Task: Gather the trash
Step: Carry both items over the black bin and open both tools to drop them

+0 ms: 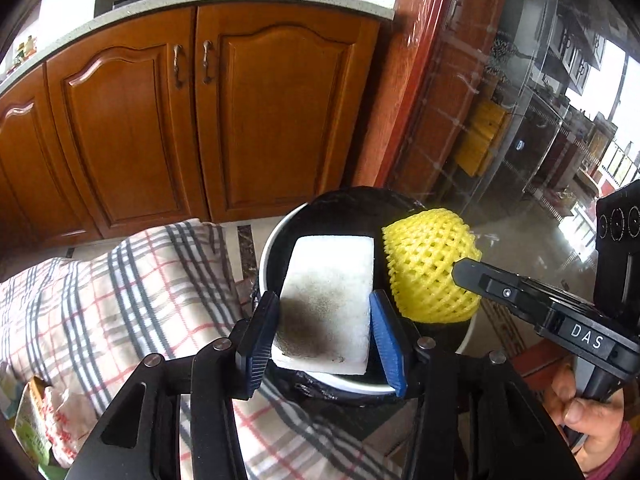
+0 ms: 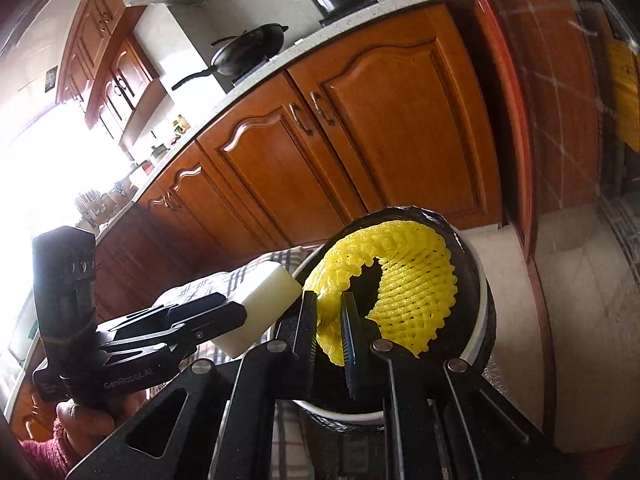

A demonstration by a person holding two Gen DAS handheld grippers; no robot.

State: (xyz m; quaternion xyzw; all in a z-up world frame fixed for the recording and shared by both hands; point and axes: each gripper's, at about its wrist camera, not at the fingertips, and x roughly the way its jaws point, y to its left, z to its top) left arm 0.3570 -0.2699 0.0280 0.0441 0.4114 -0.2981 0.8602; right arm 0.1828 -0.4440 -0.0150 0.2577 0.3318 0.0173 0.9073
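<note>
Holding both pieces of trash over the bin (image 1: 268, 256), a white bucket lined with a black bag, standing on the floor in front of the wooden cupboard doors (image 1: 160, 120) and beside a checked cloth (image 1: 140, 280); left gripper (image 1: 324, 332) bracketing a white sponge (image 1: 328, 300) with a dirty grey patch, blue pads (image 1: 260, 336) sitting at the sponge's two sides, though whether pressing or already slackening cannot be told for certain; right gripper (image 2: 330, 332) pinching a fold of the yellow foam fruit net (image 2: 400, 292), jaws nearly together on it, net hanging over the bin's mouth on the side away from the cloth; sponge likewise just above the bin's opening, on the cloth side; judging by this, sitting at the dropping step, with both items gathered and poised; next calling for spreading each pair of jaws wide enough for sponge and net to fall inside the bin, then drawing both grippers clear of the rim without snagging the black liner
</note>
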